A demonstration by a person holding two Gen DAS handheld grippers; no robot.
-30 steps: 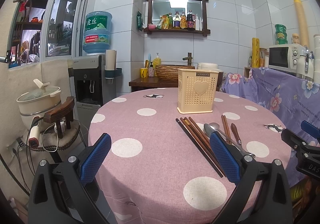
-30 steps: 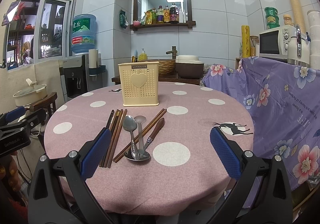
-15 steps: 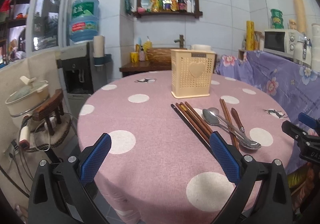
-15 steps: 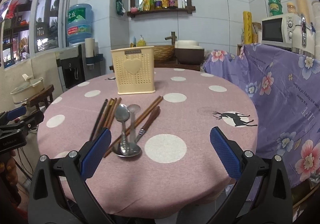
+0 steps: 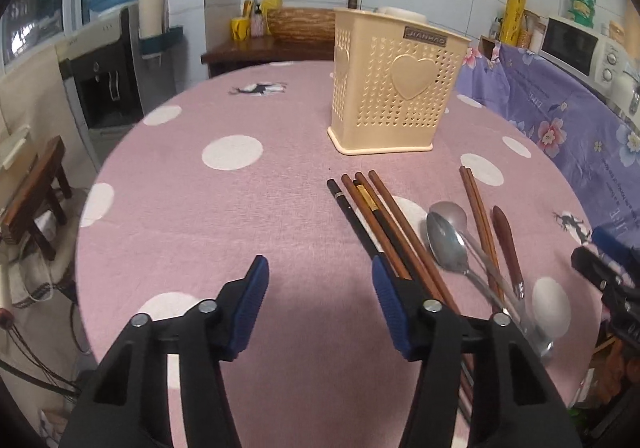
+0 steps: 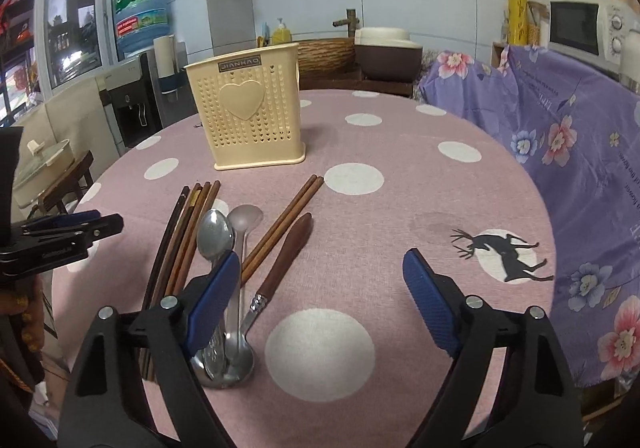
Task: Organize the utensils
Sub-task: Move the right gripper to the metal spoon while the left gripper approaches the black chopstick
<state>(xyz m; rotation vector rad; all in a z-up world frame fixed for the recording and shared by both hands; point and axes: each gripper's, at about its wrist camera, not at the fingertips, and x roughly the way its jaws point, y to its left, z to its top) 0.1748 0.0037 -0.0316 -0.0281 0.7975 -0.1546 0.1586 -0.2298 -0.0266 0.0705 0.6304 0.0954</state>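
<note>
A cream perforated utensil holder stands upright on the pink dotted tablecloth. In front of it lie a bundle of dark and brown chopsticks, two steel spoons, a brown chopstick pair and a brown-handled knife. My left gripper is open and empty, just left of the chopstick bundle. My right gripper is open and empty, over the cloth right of the knife; its left finger covers the spoon handles.
The round table drops off at its near and left edges. A purple floral cloth covers furniture at the right, with a microwave on it. A water dispenser and a wooden stool stand at the left.
Both grippers have moved forward and lower over the table, closer to the utensils. The left gripper's jaws have narrowed somewhat. The utensils have not moved.
</note>
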